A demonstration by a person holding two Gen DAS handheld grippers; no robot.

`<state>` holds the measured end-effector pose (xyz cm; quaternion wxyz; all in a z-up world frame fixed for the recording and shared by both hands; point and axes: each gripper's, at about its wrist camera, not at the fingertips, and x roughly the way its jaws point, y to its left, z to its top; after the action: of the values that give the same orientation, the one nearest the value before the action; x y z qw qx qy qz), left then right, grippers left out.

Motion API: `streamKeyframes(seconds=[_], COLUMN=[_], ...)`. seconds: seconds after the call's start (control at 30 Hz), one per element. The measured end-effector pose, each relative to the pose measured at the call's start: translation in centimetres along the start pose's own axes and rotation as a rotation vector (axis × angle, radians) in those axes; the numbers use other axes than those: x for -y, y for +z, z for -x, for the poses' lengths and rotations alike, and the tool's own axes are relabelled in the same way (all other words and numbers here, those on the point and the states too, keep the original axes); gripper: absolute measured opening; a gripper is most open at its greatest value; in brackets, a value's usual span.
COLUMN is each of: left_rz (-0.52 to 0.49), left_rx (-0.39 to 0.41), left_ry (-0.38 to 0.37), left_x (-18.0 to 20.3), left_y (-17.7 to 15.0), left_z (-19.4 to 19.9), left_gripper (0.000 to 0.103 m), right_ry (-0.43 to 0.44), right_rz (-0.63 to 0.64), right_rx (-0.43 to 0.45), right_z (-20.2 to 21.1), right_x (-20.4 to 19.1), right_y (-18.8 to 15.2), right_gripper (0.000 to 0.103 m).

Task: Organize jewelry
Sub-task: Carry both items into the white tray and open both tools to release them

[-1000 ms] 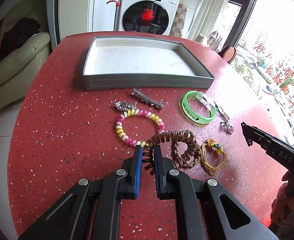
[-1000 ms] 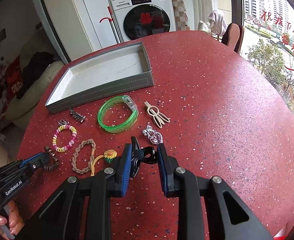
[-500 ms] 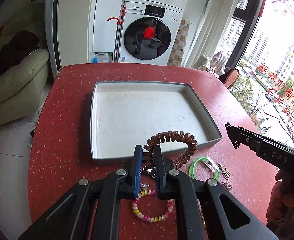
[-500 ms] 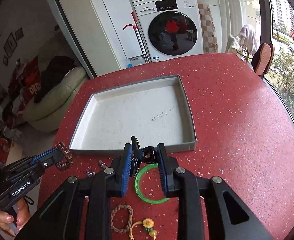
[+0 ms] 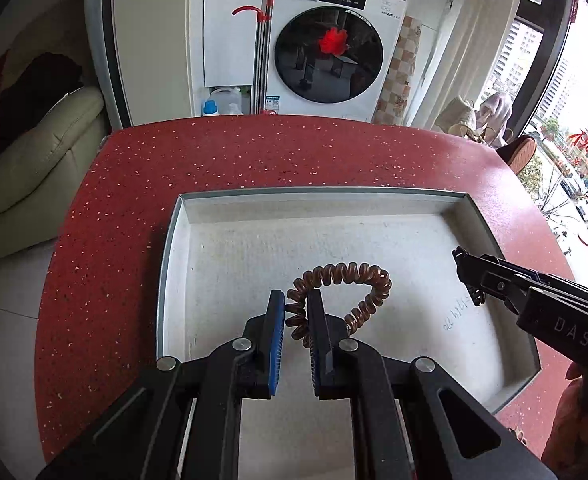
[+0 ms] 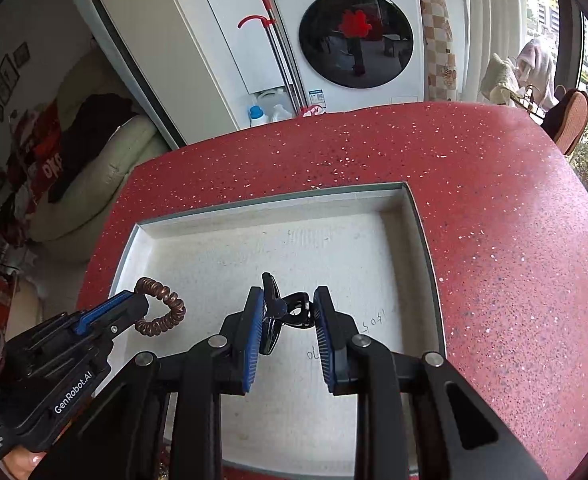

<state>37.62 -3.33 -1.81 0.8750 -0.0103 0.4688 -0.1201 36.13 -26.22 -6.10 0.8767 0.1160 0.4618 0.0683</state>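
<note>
My left gripper [image 5: 295, 300] is shut on a brown spiral hair tie [image 5: 345, 280] and holds it over the left part of the grey tray [image 5: 317, 192] with a white floor. The tie also shows in the right wrist view [image 6: 162, 312], at the left gripper [image 6: 140, 308]. My right gripper [image 6: 290, 300] is shut on a black hair clip [image 6: 280, 312] and holds it over the tray [image 6: 425, 248], right of the left gripper. In the left wrist view the right gripper [image 5: 469, 276] reaches in from the right.
The tray sits on a red speckled round table [image 5: 254, 152]. Behind the table stand a washing machine [image 5: 333, 40] and a cream sofa [image 5: 26, 168]. A chair [image 6: 569, 120] stands at the table's far right. The other jewelry is out of view.
Both grippers lifted their pieces off the table and moved forward from the jewelry to above the tray. The remaining jewelry has dropped out of view.
</note>
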Motion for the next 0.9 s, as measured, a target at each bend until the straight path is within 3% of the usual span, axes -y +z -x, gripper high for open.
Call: streamKeyframes(seconds=[0.2,0.4,0.43,0.53,0.9], left_rz=[-0.026,-0.069,-0.071,-0.063,-0.05], left_rx=[-0.033,-0.024,-0.021,-0.025,-0.032], left_ry=[0.036,0.081,0.087,0.093,0.081], left_x=[0.6,1.5,1.6,1.6,1.2], left_y=[-0.4,-0.6,-0.6,-0.6,-0.5], left_z=[-2.7,-3.2,-3.2,-3.1,-2.8], left_gripper=[0.03,0.031,0.031,0.031,0.031], right_ry=[-0.053,-0.083,-0.083,-0.086,-0.009], right_rz=[0.01,0.043,0.05,0.053,-0.033], right_rx=[-0.036,-0.038,-0.037,-0.037,0.052], right_z=[-3.2,-3.7,-3.7,-3.6,1.4], right_x=[1.0,1.0,0.9,0.7,1.1], right_y=[-0.4,-1.3,-1.4,-1.2,-1.8], right_gripper=[0.028,0.032,0.036,0.064,0.068])
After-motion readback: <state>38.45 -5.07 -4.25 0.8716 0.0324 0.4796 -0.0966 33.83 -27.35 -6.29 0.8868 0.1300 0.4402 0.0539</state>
